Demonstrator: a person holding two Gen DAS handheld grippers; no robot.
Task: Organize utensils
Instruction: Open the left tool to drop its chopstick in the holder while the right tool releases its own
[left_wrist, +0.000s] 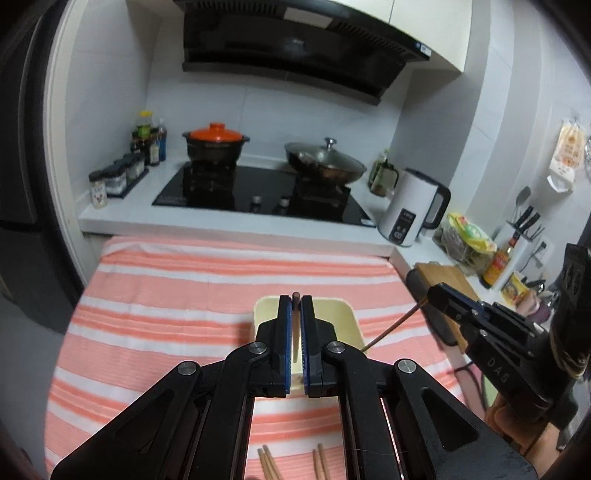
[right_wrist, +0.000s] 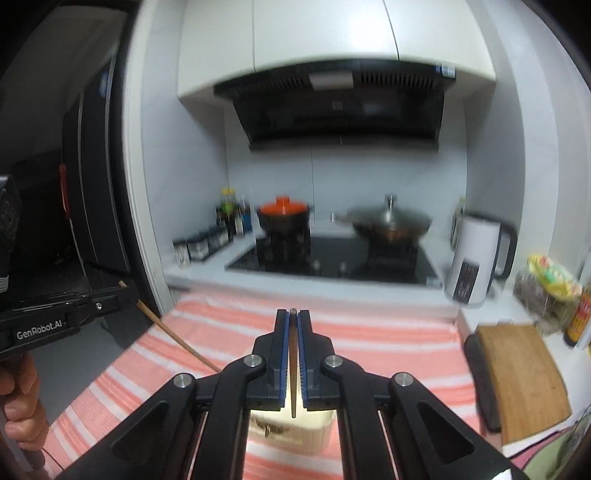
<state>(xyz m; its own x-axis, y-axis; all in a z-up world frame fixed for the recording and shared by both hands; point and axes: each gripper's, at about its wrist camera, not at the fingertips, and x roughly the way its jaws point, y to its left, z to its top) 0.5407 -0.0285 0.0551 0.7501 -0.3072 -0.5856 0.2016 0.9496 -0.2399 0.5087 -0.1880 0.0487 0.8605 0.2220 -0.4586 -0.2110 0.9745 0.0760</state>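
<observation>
The left gripper (left_wrist: 295, 301) pinches a chopstick (left_wrist: 296, 325) over a cream tray (left_wrist: 343, 314) on striped cloth (left_wrist: 166, 295). The right gripper (left_wrist: 430, 295) grips another chopstick (left_wrist: 391, 326). More chopsticks (left_wrist: 269, 465) lie below.

Your left gripper (left_wrist: 295, 299) sits above the pale rectangular plastic tray (left_wrist: 334, 314), which rests on the pink-and-white striped cloth (left_wrist: 166, 295). Your right gripper (left_wrist: 434, 293) is to its right. 4 wooden chopsticks (left_wrist: 269, 463) lie on the cloth nearer you. Behind the cloth is the black glass hob (left_wrist: 258, 188), with the white electric kettle (left_wrist: 410, 206) to its right.
</observation>
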